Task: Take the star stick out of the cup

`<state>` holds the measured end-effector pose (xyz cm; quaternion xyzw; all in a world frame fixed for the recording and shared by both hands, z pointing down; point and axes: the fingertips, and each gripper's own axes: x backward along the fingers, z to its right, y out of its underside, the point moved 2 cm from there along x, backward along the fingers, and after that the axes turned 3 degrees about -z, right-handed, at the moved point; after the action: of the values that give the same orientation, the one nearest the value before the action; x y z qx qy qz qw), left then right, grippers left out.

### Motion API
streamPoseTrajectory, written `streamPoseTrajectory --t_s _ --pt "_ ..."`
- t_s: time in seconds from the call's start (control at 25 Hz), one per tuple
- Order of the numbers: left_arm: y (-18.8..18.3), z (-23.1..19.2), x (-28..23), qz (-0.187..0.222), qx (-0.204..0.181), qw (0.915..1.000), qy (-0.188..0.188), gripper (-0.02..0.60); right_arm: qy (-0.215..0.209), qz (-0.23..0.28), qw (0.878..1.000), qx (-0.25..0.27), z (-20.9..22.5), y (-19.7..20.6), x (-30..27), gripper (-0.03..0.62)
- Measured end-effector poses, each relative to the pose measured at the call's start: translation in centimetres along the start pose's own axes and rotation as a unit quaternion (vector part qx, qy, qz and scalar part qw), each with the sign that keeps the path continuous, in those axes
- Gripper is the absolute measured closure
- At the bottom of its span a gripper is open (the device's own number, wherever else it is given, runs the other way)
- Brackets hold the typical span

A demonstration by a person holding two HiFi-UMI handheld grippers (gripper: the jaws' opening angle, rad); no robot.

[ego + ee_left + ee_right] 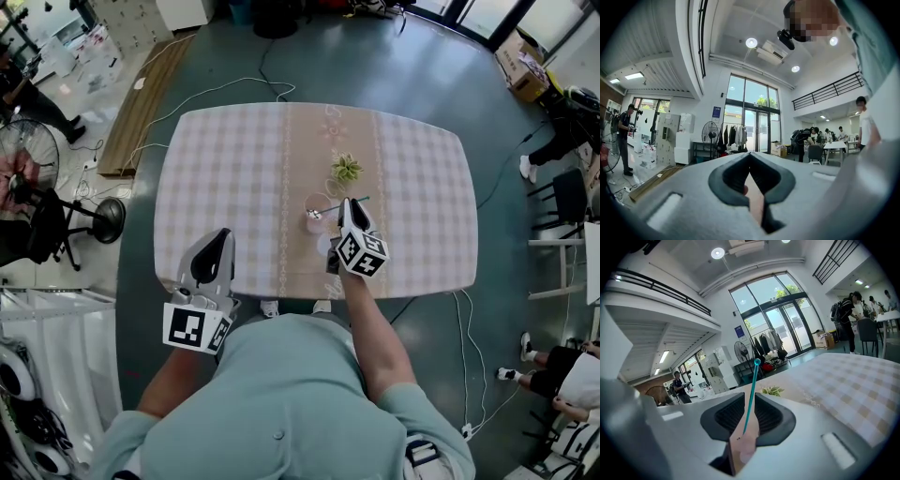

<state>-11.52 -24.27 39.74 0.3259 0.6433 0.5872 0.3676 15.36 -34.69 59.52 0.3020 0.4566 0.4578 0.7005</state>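
A pale pink cup (313, 221) stands on the checked table (234, 178), near its middle. A thin teal star stick (362, 200) leans out of the cup to the right. My right gripper (345, 206) is right at the cup. In the right gripper view the stick (753, 385) runs up between the pads with a narrow gap on both sides, and the pink cup (746, 447) is blurred below. The right gripper (751, 398) is open around the stick. My left gripper (222, 235) hangs at the table's near edge, tilted upward, its jaw tips (749, 154) together on nothing.
A small green plant (346, 169) stands just beyond the cup. Cables trail on the floor behind the table. A fan (28, 159) stands at the left, and chairs and people are at the right (562, 131).
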Motion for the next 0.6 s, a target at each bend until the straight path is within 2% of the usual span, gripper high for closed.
streamPoseTrajectory --t_s 0.12,0.6 --pt "0.0 -0.1 0.1 -0.001 -0.001 1.0 -0.002 0.58 0.004 0.0 1.0 0.0 0.1 0.0 0.0 0.585" --pt "-0.1 -0.3 0.0 0.003 0.002 1.0 -0.001 0.58 -0.012 0.013 1.0 0.021 -1.5 -1.1 0.2 0.589"
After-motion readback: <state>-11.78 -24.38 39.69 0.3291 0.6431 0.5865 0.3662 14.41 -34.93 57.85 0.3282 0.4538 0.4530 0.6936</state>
